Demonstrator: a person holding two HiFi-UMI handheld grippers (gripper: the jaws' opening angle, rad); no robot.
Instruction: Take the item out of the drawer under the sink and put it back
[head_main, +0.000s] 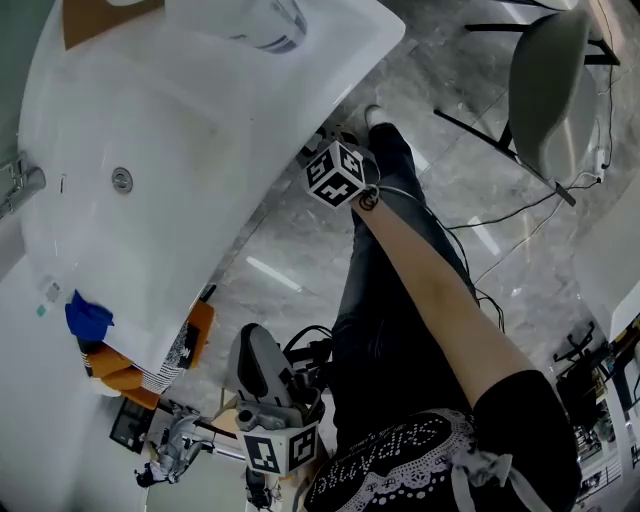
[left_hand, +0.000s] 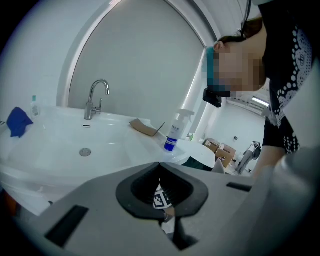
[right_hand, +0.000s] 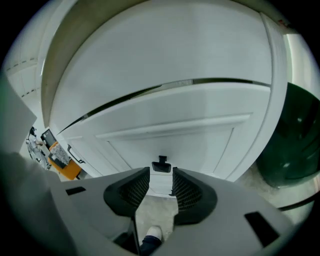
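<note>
While the right gripper has its jaws wide apart and empty, the drawer under the sink is shut. Its long front runs sideways, and its dark handle faces the jaws. The item inside is hidden. The left gripper is closed on nothing. The spray bottle has a label too small to read.

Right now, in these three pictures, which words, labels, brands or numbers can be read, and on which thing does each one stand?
No text can be read with certainty.
Shirt: pale decorated letters, seen upside down; not legible.
Spray bottle: label too small to read.
Orange package: dark print, blurred.
Marker cubes: black-and-white square patterns only, no words.
</note>
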